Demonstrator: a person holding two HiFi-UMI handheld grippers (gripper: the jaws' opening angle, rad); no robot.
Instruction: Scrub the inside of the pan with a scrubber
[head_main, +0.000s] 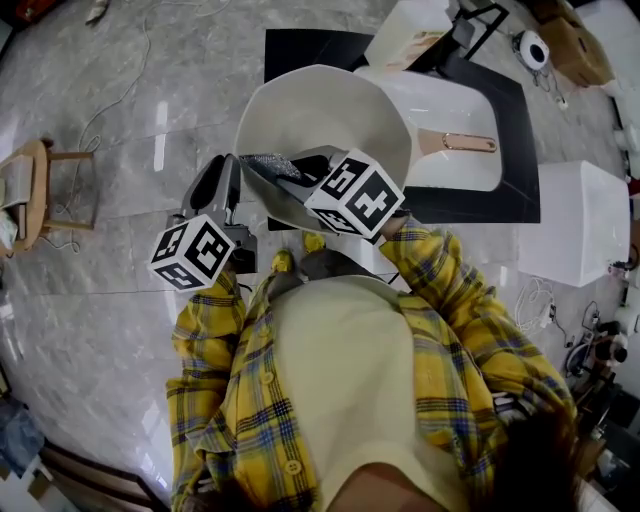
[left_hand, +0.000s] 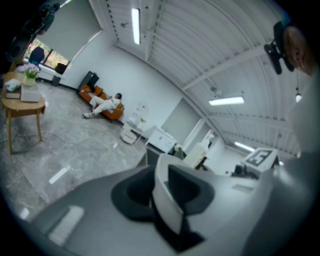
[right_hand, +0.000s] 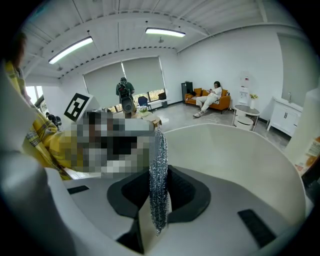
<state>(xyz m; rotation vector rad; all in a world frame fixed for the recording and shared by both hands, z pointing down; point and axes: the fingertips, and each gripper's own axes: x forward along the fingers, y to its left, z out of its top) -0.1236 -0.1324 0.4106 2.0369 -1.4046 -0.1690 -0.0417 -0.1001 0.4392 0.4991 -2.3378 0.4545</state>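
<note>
Cream pan (head_main: 325, 115) held up in front of a plaid-shirted person, steel scrubber (head_main: 268, 163) inside it at the near left.
Clamped by its thin left edge in the shut jaws of the left gripper (left_hand: 167, 195); scrubber pinched tight in the jaws of the right gripper (right_hand: 159, 192), reaching into the pan. Beyond, black surface (head_main: 300, 48) bearing a white tray (head_main: 440, 100); white box (head_main: 575, 220) at right; wooden stool (head_main: 35, 190) on the floor, far left.
</note>
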